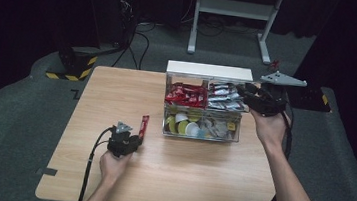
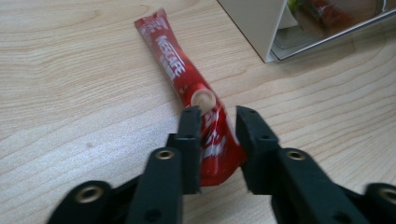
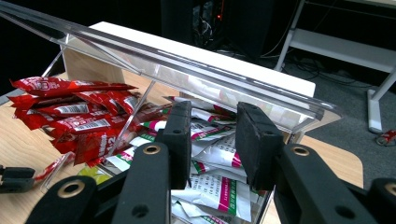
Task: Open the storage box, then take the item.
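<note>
A red Nescafe stick sachet (image 2: pixel 173 60) lies flat on the wooden table (image 1: pixel 117 89), left of the clear box (image 1: pixel 200 135); the high view shows the sachet (image 1: pixel 144 124) too. My left gripper (image 2: pixel 218 114) is low over its near end with the sachet between the jaws, which stand a little apart from it, open. The left gripper (image 1: pixel 137 137) points toward the box. My right gripper (image 3: pixel 215 109) hovers at the box's right rear corner (image 1: pixel 244 91), jaws apart and pinching nothing, over white sachets (image 3: pixel 219 154). The raised clear lid (image 3: pixel 187 60) runs just beyond its tips.
The box holds red sachets (image 1: pixel 185 95) at the back left, white ones (image 1: pixel 224 96) at the back right, and round capsules (image 1: pixel 189 126) in front. Its lid (image 1: pixel 209 71) stands up at the rear. Dark floor, cables and a white stand (image 1: pixel 231 8) lie behind the table.
</note>
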{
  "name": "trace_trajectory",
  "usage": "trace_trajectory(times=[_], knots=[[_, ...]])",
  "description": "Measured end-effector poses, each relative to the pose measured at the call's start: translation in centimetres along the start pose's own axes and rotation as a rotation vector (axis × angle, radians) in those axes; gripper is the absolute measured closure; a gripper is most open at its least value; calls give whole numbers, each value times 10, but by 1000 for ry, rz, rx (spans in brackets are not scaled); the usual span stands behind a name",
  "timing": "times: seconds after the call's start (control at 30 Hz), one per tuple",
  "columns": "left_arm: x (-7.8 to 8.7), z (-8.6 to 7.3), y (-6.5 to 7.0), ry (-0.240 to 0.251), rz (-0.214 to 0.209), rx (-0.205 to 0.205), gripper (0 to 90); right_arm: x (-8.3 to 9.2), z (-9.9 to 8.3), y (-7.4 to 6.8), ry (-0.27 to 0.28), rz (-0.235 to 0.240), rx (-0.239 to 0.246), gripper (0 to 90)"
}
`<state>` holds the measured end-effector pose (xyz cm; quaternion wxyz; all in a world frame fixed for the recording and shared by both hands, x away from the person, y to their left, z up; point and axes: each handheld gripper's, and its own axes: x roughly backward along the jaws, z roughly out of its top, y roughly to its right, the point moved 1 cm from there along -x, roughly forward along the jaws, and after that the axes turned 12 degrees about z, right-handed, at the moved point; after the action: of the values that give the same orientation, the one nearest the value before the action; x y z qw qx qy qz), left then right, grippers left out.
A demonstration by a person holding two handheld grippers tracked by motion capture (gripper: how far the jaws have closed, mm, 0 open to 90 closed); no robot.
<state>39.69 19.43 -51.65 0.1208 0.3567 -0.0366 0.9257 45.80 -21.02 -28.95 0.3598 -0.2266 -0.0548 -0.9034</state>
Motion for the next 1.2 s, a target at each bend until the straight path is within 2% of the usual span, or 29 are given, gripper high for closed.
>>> trace_trajectory(times=[0.07, 0.17, 0.2, 0.3, 0.47, 0.8, 1.07, 1.2], knots=[[1, 0, -1, 3, 0, 4, 657, 0, 0, 0, 0, 0, 0, 664], [2, 0, -3, 10, 6, 1, 583, 0, 0, 0, -1, -3, -3, 663], [3, 0, -2, 12, 1, 13, 583, 0, 0, 0, -1, -3, -3, 663], [7, 1, -2, 30, 6, 4, 557, 0, 0, 0, -1, -3, -1, 664], [11, 1, -4, 43, 10, 16, 545, 0, 1, -1, -3, -4, -3, 664], [20, -3, -16, 59, 32, 44, 542, 0, 1, -1, -4, -3, -3, 664], [22, -10, -31, 59, 77, 64, 531, 1, 0, -2, -1, -4, -5, 663], [22, -13, -38, 58, 123, 75, 528, 1, 1, -2, -2, -5, -6, 663]])
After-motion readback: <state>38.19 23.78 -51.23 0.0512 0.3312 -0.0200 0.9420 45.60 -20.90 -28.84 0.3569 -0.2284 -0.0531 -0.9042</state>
